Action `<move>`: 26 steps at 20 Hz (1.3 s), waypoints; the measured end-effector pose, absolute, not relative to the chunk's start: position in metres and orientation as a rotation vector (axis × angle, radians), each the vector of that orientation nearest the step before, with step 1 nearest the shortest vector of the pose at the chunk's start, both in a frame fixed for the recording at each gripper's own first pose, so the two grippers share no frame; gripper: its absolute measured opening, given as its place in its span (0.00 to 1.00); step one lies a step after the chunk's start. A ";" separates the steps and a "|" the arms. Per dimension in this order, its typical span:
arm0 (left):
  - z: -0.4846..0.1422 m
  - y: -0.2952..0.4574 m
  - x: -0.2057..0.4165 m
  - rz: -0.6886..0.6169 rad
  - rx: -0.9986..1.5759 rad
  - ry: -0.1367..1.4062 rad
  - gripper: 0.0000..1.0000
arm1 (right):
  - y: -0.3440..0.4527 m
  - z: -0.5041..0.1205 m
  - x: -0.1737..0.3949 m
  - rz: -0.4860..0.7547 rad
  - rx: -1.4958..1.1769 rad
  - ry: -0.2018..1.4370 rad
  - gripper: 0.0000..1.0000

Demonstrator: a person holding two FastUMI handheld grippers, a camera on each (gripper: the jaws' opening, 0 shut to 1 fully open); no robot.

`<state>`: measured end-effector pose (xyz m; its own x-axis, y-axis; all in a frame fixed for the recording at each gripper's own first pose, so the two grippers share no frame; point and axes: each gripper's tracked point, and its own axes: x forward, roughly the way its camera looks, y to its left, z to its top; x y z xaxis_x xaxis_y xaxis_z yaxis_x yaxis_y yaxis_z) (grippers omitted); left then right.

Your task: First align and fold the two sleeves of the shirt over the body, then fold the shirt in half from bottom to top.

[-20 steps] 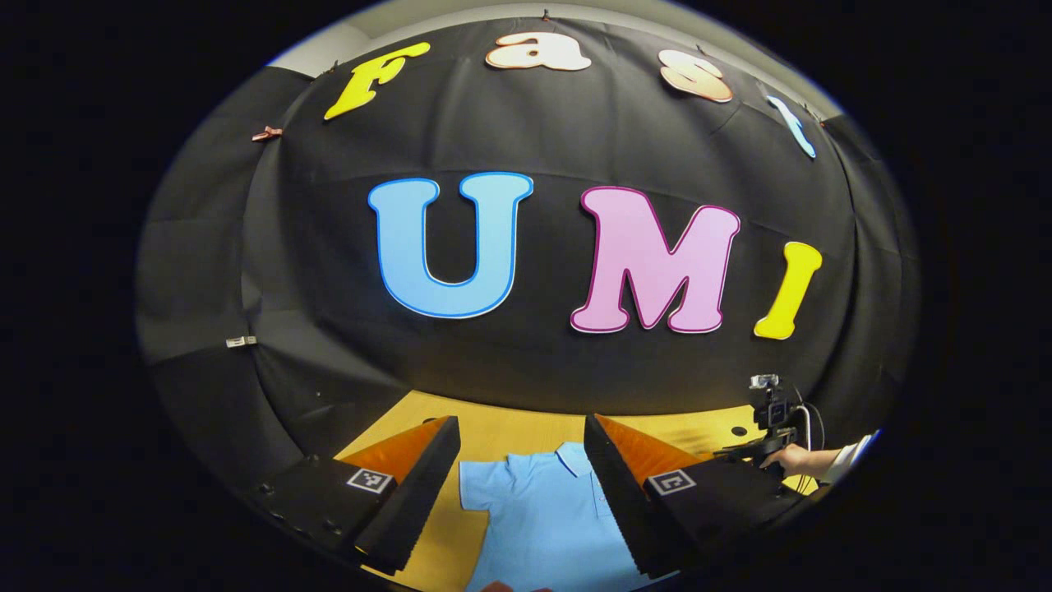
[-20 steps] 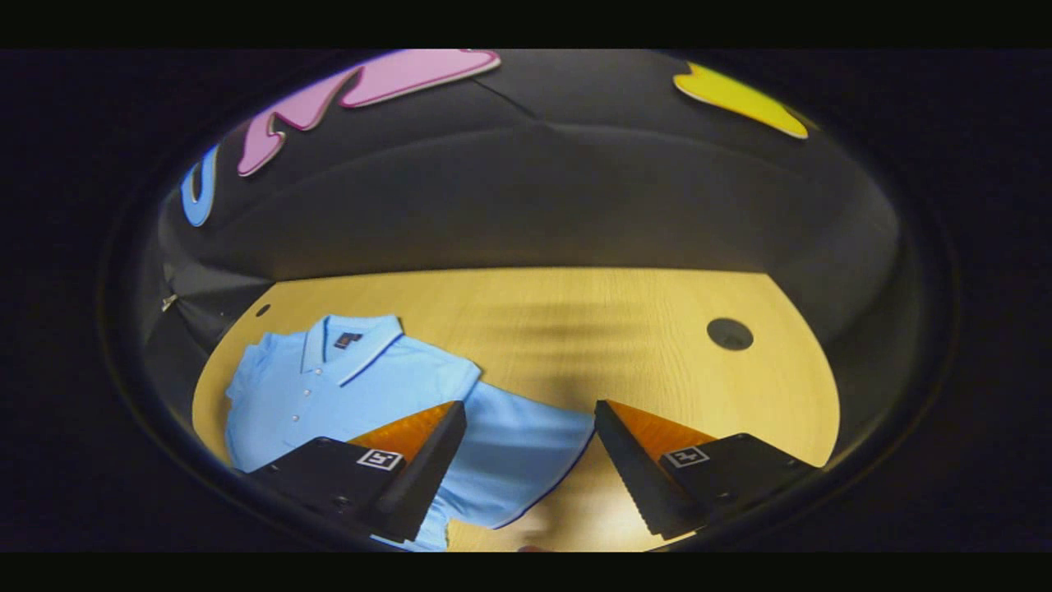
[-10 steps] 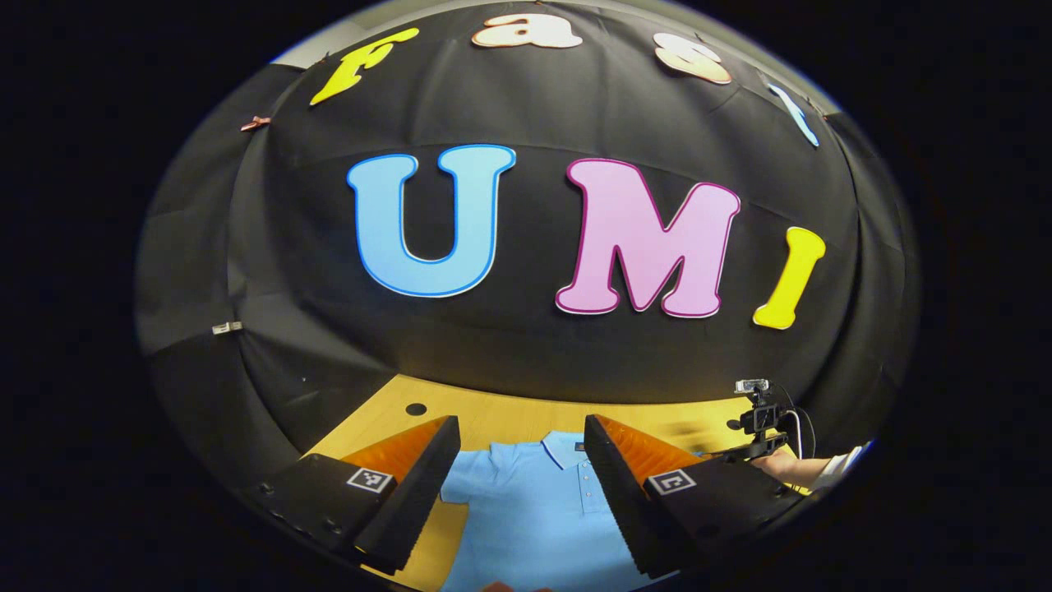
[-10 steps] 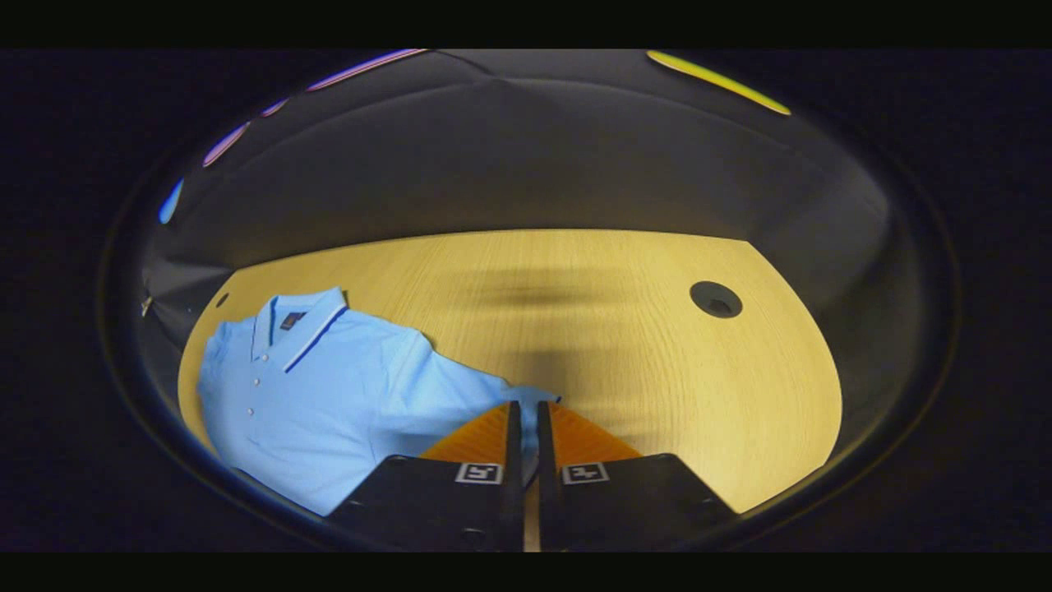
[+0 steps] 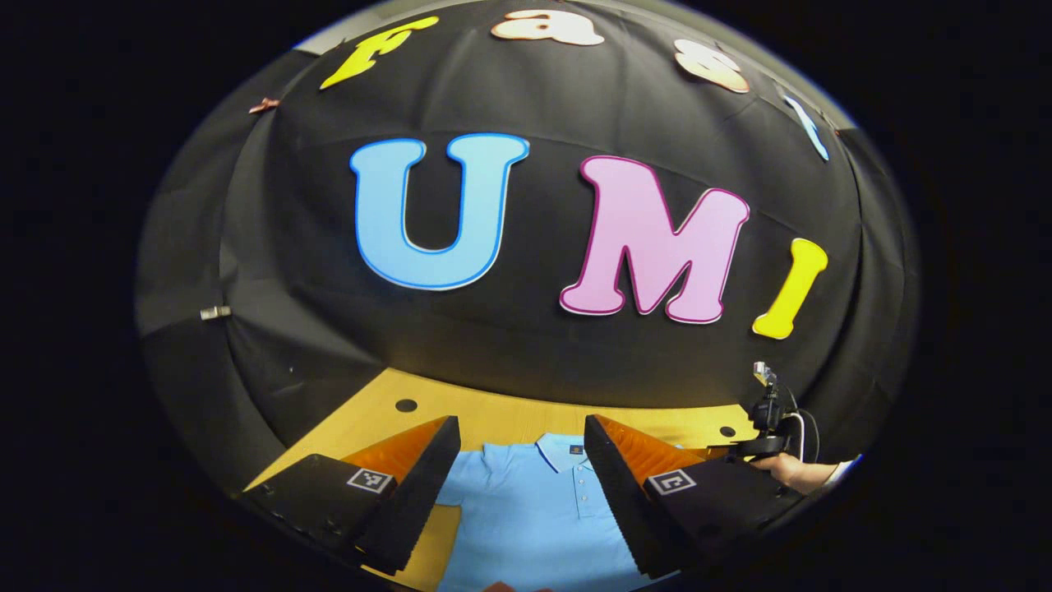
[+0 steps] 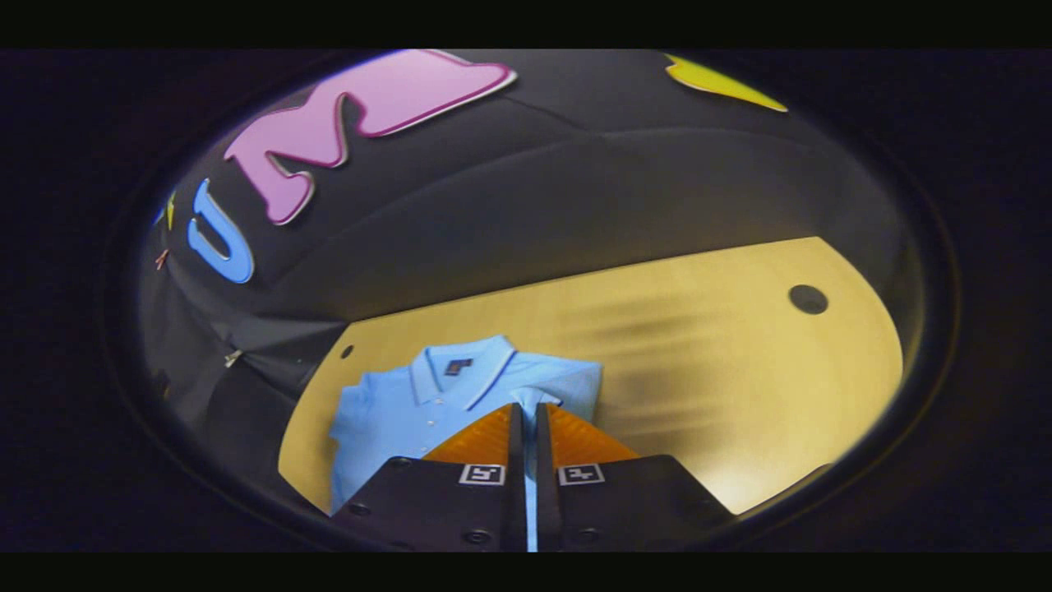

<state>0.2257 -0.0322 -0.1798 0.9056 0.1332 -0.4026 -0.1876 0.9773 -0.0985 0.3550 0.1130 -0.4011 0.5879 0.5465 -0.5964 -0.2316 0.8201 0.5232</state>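
The light-blue short-sleeved polo shirt (image 6: 411,407) lies flat on the yellow wooden table (image 6: 723,386), collar toward the black cloth wall. The right gripper (image 6: 524,411) is clamped narrow, both fingers pinching the shirt's sleeve fabric (image 6: 532,397) over the body. The left gripper (image 5: 519,436) hangs above the shirt (image 5: 526,510), fingers spread wide, holding nothing.

A blue shirt (image 6: 394,407) is laid flat on the wooden table (image 6: 699,370), near its left edge, collar toward the wall.
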 end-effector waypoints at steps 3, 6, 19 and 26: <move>-0.227 0.002 0.232 0.174 -0.152 0.487 0.97 | 0.130 -0.433 0.340 0.460 0.331 0.882 0.23; -0.286 0.044 0.244 0.161 -0.120 0.592 0.97 | 0.135 -0.417 0.335 0.445 0.315 0.831 0.88; -0.482 0.120 0.331 0.128 0.001 0.962 0.97 | 0.082 -0.345 0.247 0.408 0.246 0.755 0.92; -0.519 0.107 0.333 0.067 0.014 1.027 0.95 | 0.060 -0.349 0.243 0.336 0.326 0.779 0.94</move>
